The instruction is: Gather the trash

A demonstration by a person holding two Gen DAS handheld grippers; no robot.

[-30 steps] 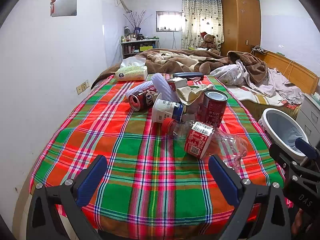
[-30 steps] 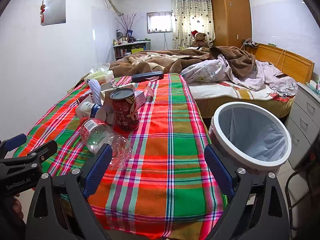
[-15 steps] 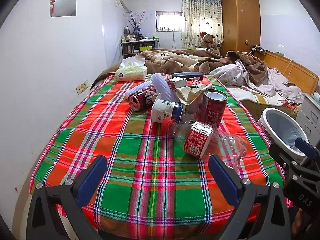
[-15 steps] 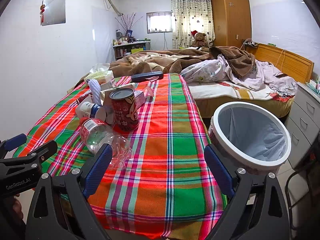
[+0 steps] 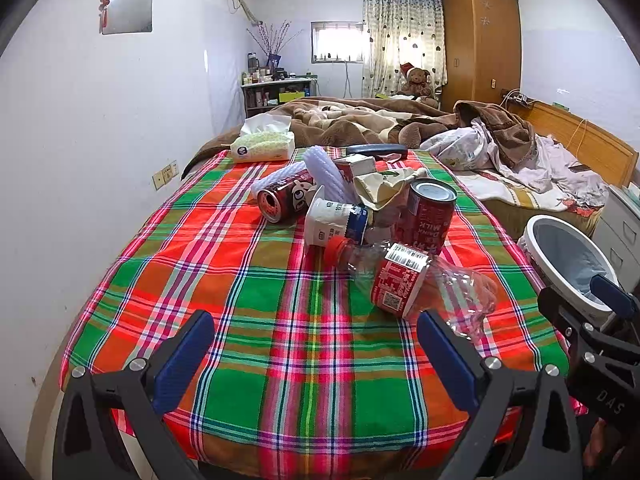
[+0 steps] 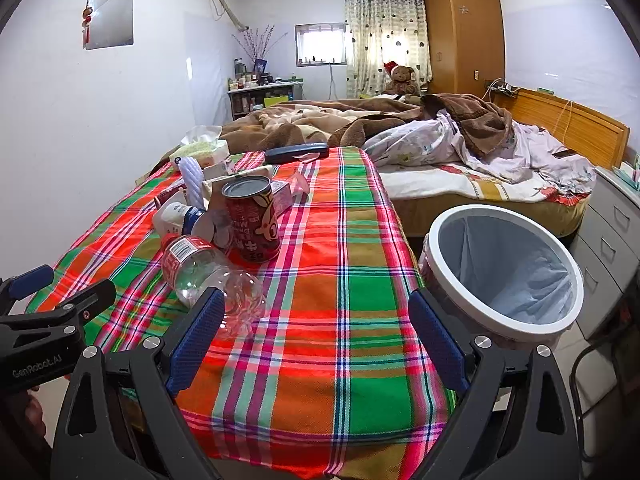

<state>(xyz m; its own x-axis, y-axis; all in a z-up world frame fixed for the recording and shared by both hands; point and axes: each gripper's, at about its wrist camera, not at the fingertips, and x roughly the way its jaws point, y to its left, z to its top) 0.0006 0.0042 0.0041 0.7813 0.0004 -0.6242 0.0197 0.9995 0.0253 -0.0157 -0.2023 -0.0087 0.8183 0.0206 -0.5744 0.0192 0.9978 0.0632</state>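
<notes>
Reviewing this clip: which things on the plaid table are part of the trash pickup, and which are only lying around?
Job: plastic bottle, upright red can, tipped red can, white cup, crumpled paper, white bin.

Lying about: tissue box, teddy bear, blankets.

Left gripper (image 5: 316, 354) and right gripper (image 6: 316, 332) both gape wide, empty, seemingly held level side by side.

A lived-in home bedroom: an unmade bed (image 5: 500, 168) with brown blankets fills the right middle, a wooden wardrobe (image 5: 480, 40) and curtained window (image 5: 336, 42) stand at the top, a teddy bear (image 5: 416, 82) between them.
</notes>
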